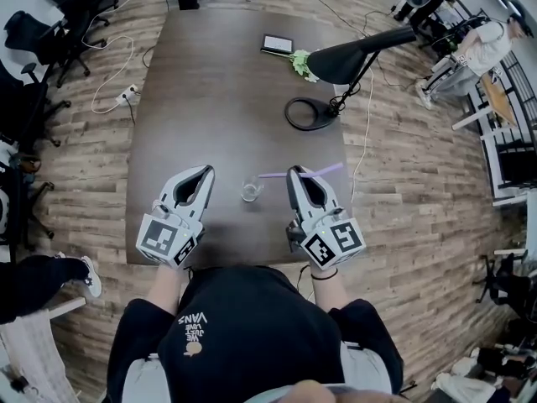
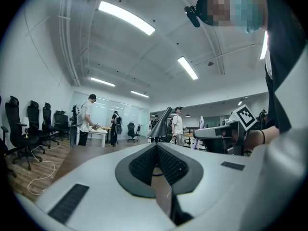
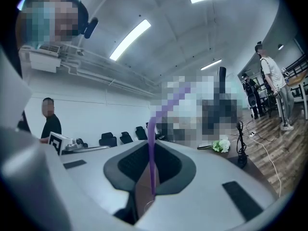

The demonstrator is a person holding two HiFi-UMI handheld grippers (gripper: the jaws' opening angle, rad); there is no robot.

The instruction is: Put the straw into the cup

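Straw (image 1: 275,175) pinched in R gripper (image 1: 295,172) | cup (image 1: 250,190) btwn grippers | L gripper (image 1: 207,170) closed

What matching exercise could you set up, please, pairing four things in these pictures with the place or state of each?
Things:
1. straw
2. cup
3. desk lamp
4. left gripper

Places and states:
A. stands on the table, between the two grippers
B. jaws together, nothing between them
C. clamped in the right gripper
D. near the table's right edge, beyond the grippers

Pairs: 1-C, 2-A, 3-D, 4-B
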